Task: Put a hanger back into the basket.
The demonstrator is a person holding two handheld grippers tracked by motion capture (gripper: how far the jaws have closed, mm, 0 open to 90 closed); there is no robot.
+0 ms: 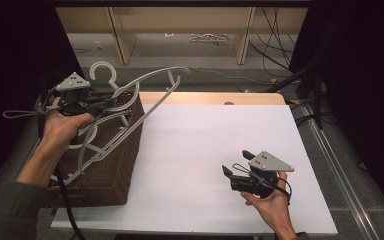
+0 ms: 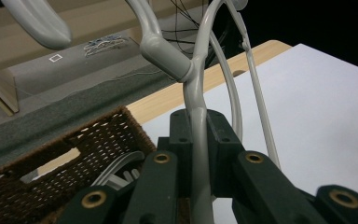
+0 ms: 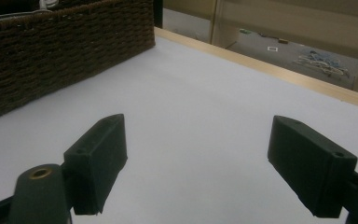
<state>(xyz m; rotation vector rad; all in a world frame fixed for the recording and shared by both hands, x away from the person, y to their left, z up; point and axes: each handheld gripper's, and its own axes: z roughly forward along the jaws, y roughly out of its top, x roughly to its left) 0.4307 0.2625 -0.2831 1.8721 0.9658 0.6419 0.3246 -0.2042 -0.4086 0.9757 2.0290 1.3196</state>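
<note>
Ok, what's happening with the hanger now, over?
Left gripper shut on grey hanger, lifted above wicker basket. Right gripper open over white tabletop. More hangers in basket.

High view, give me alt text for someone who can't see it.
The left claw holds a grey plastic hanger raised over a brown wicker basket with more hangers inside. The right claw rests open above the white tabletop.
</note>
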